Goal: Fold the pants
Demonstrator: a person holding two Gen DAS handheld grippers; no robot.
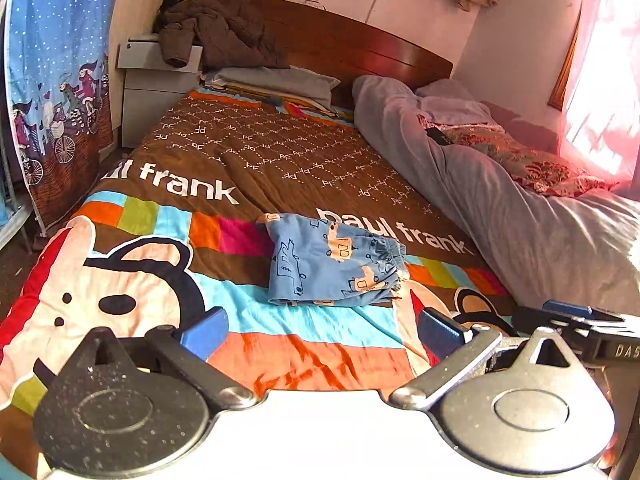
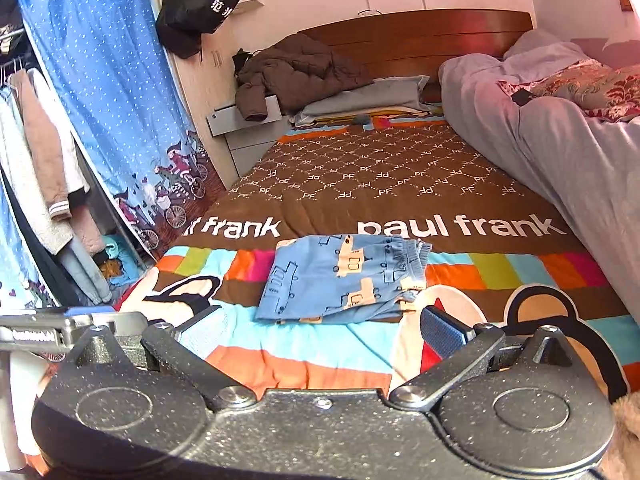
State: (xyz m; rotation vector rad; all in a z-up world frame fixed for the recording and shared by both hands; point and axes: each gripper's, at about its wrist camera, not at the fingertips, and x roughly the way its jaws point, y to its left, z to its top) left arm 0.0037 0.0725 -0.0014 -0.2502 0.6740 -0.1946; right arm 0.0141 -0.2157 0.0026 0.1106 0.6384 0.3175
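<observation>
The pants [image 1: 334,260] lie folded into a compact rectangle at the centre of both views, on the patterned bedspread [image 1: 280,152], just below the white lettering. The waistband faces the right of the frame. The left gripper [image 1: 320,330] stands open and empty near the bottom of its frame, its blue pads [image 1: 206,330] clear of the cloth. The right gripper [image 2: 320,330] is likewise open and holds nothing.

Judged from the stacked layers, folding appears complete or nearly so. If a further fold is required, each gripper should pinch all layers at an edge, lift low and lay them over evenly. The lower right corner in the right wrist view looks loose; it should be squared first.
</observation>
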